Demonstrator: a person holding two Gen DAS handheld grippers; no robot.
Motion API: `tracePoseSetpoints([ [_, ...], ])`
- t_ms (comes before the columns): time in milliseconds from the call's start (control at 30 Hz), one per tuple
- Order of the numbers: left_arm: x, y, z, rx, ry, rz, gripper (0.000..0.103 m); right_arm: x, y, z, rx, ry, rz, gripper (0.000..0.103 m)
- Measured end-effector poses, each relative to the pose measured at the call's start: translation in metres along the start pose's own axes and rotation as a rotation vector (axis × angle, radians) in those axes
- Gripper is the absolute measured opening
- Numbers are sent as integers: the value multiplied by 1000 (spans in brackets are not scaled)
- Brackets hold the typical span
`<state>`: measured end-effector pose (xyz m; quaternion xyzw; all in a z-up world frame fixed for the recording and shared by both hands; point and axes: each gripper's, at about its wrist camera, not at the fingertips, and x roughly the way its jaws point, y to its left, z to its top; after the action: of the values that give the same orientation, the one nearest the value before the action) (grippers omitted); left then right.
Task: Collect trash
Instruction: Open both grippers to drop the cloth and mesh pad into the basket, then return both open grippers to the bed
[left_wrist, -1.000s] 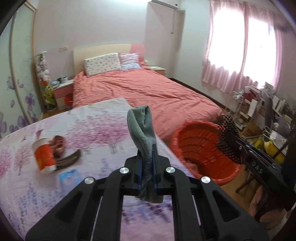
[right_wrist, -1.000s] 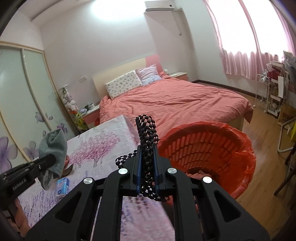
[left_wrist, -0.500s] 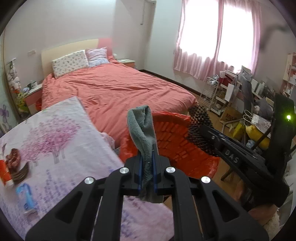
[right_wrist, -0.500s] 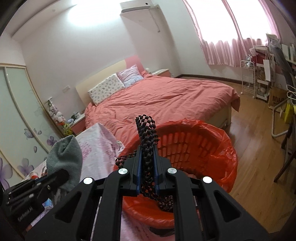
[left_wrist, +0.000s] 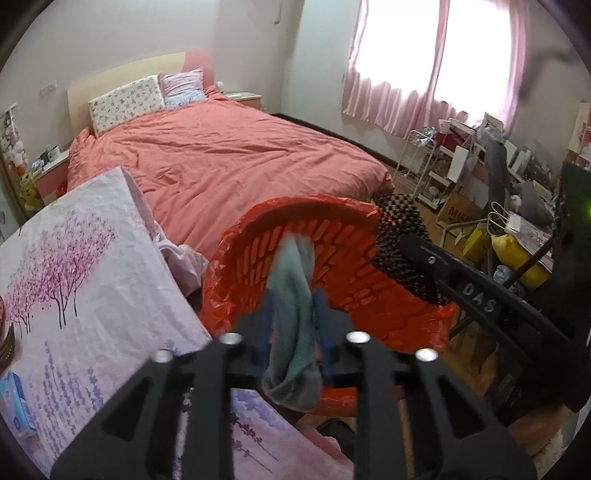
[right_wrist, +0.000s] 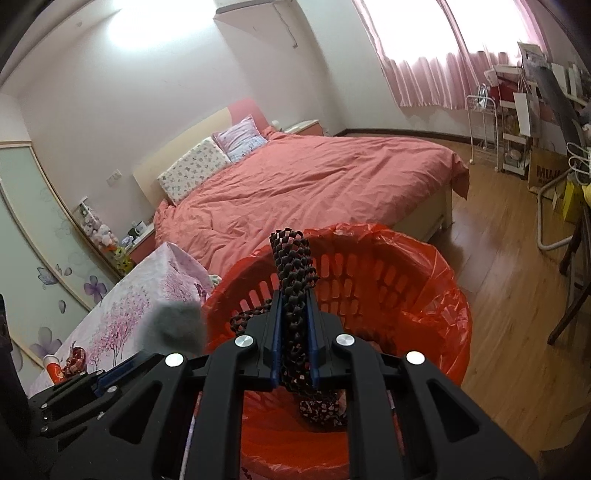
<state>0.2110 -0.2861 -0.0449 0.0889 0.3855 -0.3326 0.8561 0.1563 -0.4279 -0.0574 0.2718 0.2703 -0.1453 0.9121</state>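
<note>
My left gripper hangs over the near rim of the red-lined basket, its jaws parted; the grey sock between them is blurred and sliding down. My right gripper is shut on a black-and-red checkered sock and holds it above the basket. The right gripper with the checkered sock shows at the right of the left wrist view. The grey sock shows blurred at the left of the right wrist view.
The table with a floral cloth lies left of the basket, with a blue tissue pack on it. A red cup stands at its far side. A pink bed is behind. Cluttered shelves stand right.
Both grippers have moved right, from over the table to over the basket. The left jaws have parted and the grey sock has begun to slip down.
</note>
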Motion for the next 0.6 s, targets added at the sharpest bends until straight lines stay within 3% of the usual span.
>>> tracePoseSetpoints([
  [200,5,18,-3,-33,19,45,45,0,-3,-2,7,-3,-15,53],
  [600,-22,60,-23,-58,3,150,57,-1,22,-7,-56,5,-22,54],
])
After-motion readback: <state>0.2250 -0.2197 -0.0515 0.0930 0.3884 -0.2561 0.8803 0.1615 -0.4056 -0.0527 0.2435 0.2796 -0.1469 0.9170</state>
